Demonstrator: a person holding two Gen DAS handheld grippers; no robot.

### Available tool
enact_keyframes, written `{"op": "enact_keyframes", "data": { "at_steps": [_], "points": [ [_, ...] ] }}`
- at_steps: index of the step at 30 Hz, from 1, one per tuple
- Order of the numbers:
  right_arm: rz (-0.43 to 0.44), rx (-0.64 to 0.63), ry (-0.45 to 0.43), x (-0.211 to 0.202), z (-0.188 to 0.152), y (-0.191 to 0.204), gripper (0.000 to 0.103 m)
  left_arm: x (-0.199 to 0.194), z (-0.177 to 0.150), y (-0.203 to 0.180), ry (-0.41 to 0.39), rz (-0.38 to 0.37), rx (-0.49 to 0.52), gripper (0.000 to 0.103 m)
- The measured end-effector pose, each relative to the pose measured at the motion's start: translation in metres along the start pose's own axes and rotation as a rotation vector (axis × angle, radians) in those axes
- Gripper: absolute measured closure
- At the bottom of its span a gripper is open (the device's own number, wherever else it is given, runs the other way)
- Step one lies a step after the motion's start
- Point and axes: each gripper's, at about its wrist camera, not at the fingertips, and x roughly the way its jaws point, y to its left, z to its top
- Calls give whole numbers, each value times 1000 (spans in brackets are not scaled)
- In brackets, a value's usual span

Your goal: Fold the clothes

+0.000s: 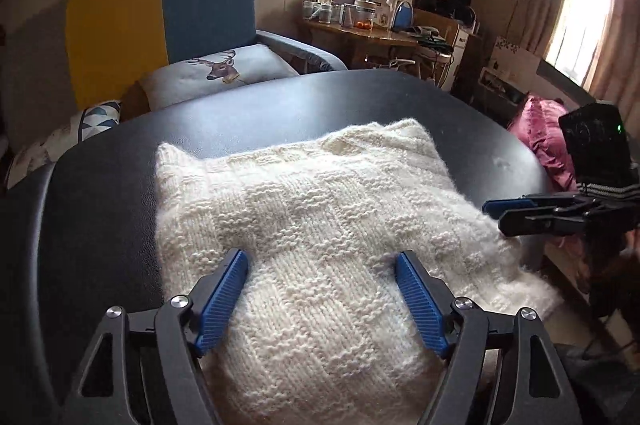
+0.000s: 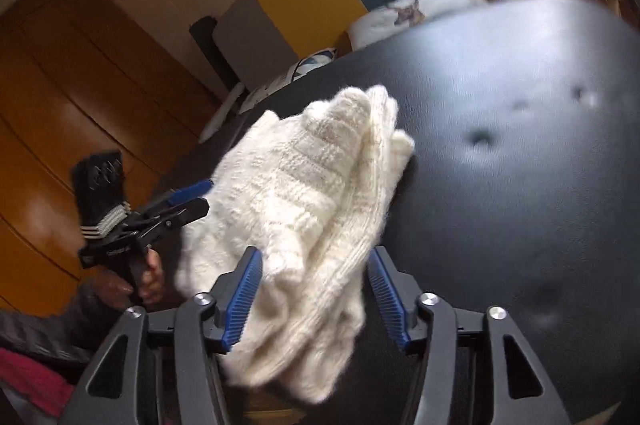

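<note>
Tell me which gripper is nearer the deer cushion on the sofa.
Left. The left gripper sits open over the white sweater on the side facing the deer cushion; the right gripper, also open, is at the sweater's far-side edge.

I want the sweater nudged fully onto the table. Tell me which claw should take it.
Probably the right claw. Its open jaws straddle the sweater where a corner hangs over the black table edge. The left claw is open over the flat middle, away from that overhang.

Sweater (image 1: 320, 225): cream, basketweave knit. Surface (image 1: 100, 205): black. Behind surface: sofa (image 1: 160, 25), yellow and blue panels.
</note>
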Motion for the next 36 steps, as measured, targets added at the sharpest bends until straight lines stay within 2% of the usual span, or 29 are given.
{"op": "enact_keyframes", "data": {
  "at_steps": [3, 5, 7, 10, 12, 14, 16, 22, 26, 28, 30, 32, 34, 36],
  "points": [
    [44, 139, 10, -8, -8, -20, 28, -17, -3, 31, -25, -83, -191, 25],
    [74, 211, 10, -11, -13, -31, 26, -23, -9, 55, -29, -109, -325, 25],
    [85, 240, 12, -12, -15, -32, 23, -26, -18, 72, -1, -78, -411, 21],
    [40, 159, -9, -16, -14, -10, 21, -25, -32, 86, 41, -43, -472, 18],
    [170, 129, -42, -17, -9, 7, 20, -24, -36, 88, 50, -35, -490, 14],
    [221, 125, -12, -9, -4, 18, 21, -22, -38, 89, 53, -31, -504, 11],
    [136, 106, 13, -3, -1, 25, 21, -20, -39, 90, 57, -27, -514, 11],
    [155, 198, -19, -23, -5, -1, 21, -21, -36, 96, 56, -32, -488, 11],
    [147, 324, 45, -14, -10, -37, 18, -11, -37, 108, 90, -135, -534, 11],
    [192, 361, 94, 1, -13, -45, 18, -3, -38, 114, 105, -180, -568, 7],
    [234, 371, 104, 13, -11, -44, 18, 1, -34, 116, 98, -209, -572, 1],
    [270, 378, 112, 24, -8, -42, 18, 6, -27, 117, 116, -218, -569, 0],
    [259, 367, 114, 32, 2, -39, 17, 13, -20, 118, 132, -220, -569, 0],
    [187, 348, 144, 43, 13, -35, 17, 20, -12, 119, 149, -224, -570, 0]
  ]
}}
